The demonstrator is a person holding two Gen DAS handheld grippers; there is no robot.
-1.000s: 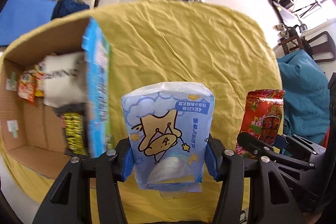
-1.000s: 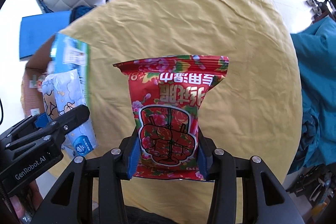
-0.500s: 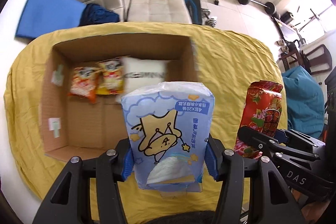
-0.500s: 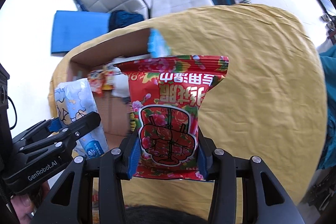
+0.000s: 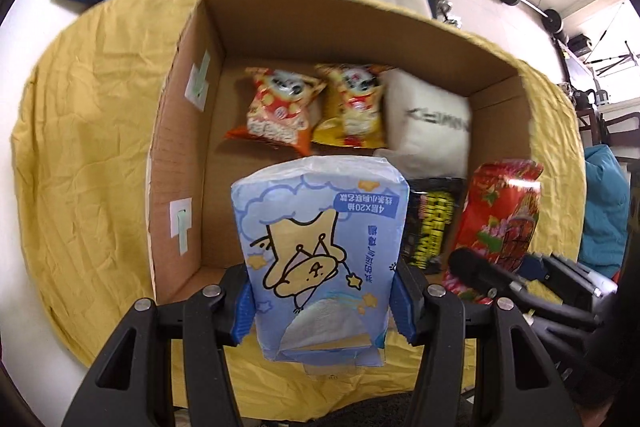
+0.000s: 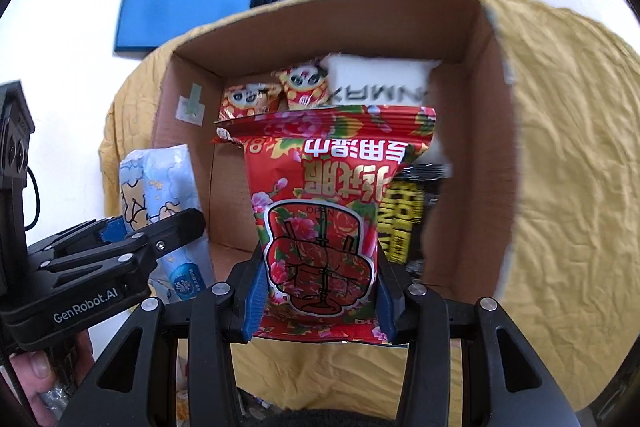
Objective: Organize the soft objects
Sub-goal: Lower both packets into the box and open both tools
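We count one cardboard box [image 5: 180,131], two snack bags [image 5: 276,111] inside, one white pack [image 5: 432,123], one black-yellow pack [image 5: 430,223], one tissue pack [image 5: 320,251], one red pouch [image 6: 328,211], two grippers [image 5: 322,301].

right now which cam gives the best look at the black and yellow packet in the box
The left wrist view: the black and yellow packet shows between the blue tissue pack and the red floral pouch, its yellow lettering mostly clear. In the right wrist view, the pouch covers its left part, leaving a blurred strip.
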